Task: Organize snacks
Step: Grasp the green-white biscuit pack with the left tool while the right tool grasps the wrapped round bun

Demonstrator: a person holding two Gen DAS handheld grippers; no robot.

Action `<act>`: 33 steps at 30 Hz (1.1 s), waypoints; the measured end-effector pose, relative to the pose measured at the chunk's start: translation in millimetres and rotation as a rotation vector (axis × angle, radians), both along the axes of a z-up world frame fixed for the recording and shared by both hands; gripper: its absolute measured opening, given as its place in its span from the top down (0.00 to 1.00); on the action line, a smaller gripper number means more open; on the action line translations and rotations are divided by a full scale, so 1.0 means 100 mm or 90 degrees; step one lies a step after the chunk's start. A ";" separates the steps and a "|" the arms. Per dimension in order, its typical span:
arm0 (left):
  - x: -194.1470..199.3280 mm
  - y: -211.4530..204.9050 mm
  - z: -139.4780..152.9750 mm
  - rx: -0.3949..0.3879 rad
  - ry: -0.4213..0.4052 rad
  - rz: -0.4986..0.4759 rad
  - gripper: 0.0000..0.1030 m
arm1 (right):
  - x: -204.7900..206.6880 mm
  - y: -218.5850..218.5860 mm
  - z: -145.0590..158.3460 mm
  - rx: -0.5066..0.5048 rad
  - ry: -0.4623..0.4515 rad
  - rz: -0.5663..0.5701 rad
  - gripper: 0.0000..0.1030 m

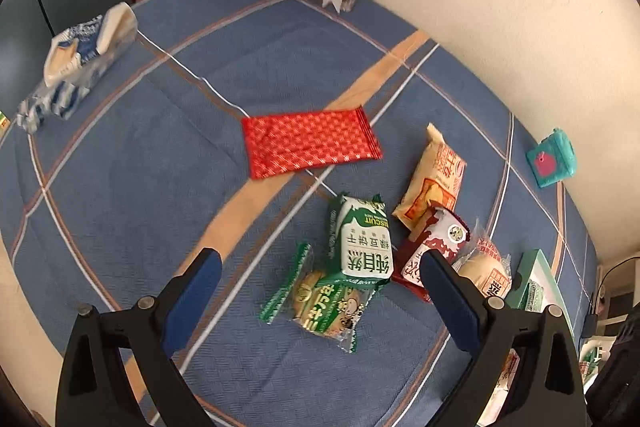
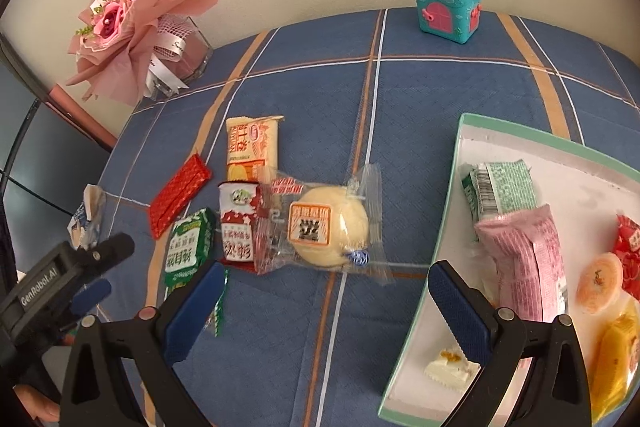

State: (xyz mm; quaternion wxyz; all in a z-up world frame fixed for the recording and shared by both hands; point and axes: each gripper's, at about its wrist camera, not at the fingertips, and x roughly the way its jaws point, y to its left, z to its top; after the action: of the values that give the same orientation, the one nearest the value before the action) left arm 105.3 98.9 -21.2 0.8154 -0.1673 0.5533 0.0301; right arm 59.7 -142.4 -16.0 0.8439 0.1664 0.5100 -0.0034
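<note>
Tray (image 2: 452, 187) edge runs off frame with crinkly packets (image 2: 524, 259) half hidden, while left gripper (image 1: 320, 269) and right gripper (image 2: 326, 281) both gape empty above glossy wrappers (image 2: 320, 223).

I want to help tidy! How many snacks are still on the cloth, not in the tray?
6: red packet, beige packet, red-and-white packet, green biscuit packet, cookie packet before it, bun nearest the tray. The crumpled blue-and-white pack far off could be a seventh.

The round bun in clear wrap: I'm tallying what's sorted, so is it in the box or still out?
Out. The round bun lies on the blue cloth, left of the box, clear of its rim.
</note>
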 end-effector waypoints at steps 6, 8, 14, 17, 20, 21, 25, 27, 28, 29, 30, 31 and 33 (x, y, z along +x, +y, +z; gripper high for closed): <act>0.15 -0.22 -0.09 0.008 0.005 -0.026 0.05 | 0.14 0.03 -0.11 0.001 0.011 -0.003 0.09; 0.21 -0.27 -0.14 0.017 0.012 -0.031 0.08 | 0.18 0.05 -0.16 -0.003 0.018 -0.001 0.10; 0.38 -0.31 -0.36 0.020 0.044 -0.029 0.24 | 0.35 0.14 -0.31 -0.017 0.039 0.011 0.19; 0.44 -0.36 -0.46 0.022 0.054 -0.037 0.24 | 0.39 0.17 -0.38 -0.019 0.050 0.016 0.23; 0.48 -0.40 -0.54 0.025 0.061 -0.044 0.35 | 0.41 0.19 -0.39 -0.025 0.048 0.019 0.26; 0.49 -0.41 -0.56 0.023 0.061 -0.044 0.45 | 0.42 0.19 -0.39 -0.021 0.046 0.021 0.28; 0.51 -0.38 -0.62 0.015 0.066 -0.040 0.57 | 0.41 0.20 -0.39 -0.015 0.046 0.023 0.32; 0.49 -0.37 -0.61 0.013 0.064 -0.040 0.57 | 0.41 0.19 -0.39 -0.009 0.046 0.022 0.34; 0.47 -0.36 -0.59 0.014 0.061 -0.040 0.57 | 0.41 0.19 -0.38 -0.007 0.046 0.021 0.35; 0.47 -0.36 -0.58 0.013 0.059 -0.040 0.57 | 0.40 0.19 -0.37 -0.005 0.046 0.021 0.36; 0.46 -0.36 -0.56 0.011 0.056 -0.040 0.57 | 0.40 0.18 -0.36 -0.004 0.047 0.021 0.36; 0.42 -0.34 -0.54 0.009 0.053 -0.040 0.57 | 0.39 0.17 -0.36 0.000 0.048 0.020 0.36; 0.38 -0.33 -0.49 0.008 0.047 -0.039 0.57 | 0.38 0.15 -0.36 0.013 0.050 0.016 0.37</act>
State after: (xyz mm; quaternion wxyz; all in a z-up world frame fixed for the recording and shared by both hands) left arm 143.4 66.1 -69.8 0.7961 -0.1440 0.5875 0.0149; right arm 97.9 -127.2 -51.7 0.8215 0.1682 0.5448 0.0058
